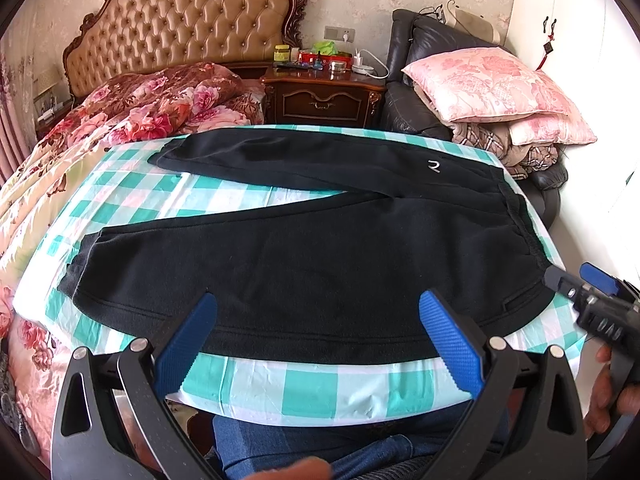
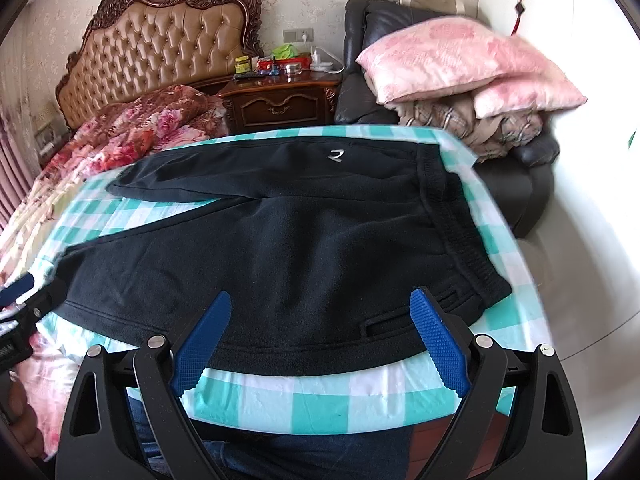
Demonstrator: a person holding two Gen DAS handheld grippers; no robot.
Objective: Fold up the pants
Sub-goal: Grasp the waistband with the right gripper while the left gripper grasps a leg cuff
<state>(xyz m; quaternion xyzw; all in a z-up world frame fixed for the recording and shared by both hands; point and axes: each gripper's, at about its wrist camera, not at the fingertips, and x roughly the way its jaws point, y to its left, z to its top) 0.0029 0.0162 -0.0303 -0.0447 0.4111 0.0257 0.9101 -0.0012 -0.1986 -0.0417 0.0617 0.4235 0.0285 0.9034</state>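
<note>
Black fleece pants (image 1: 320, 248) lie flat on a teal-and-white checked cloth (image 1: 304, 392), waistband to the right, two legs spread to the left. A small silver logo (image 1: 433, 166) sits on the far leg. My left gripper (image 1: 318, 308) is open and empty, hovering over the near leg's front edge. My right gripper (image 2: 320, 304) is open and empty over the near hip of the pants (image 2: 288, 240), close to the waistband (image 2: 460, 232). The right gripper also shows in the left wrist view (image 1: 568, 280), beside the waistband corner.
A bed with a floral quilt (image 1: 132, 112) and tufted headboard (image 1: 180, 28) lies left. A cluttered nightstand (image 1: 324, 92) stands behind. A black armchair (image 1: 420, 60) holds pink pillows (image 1: 488, 80). My jeans-clad legs (image 1: 304, 444) are at the near edge.
</note>
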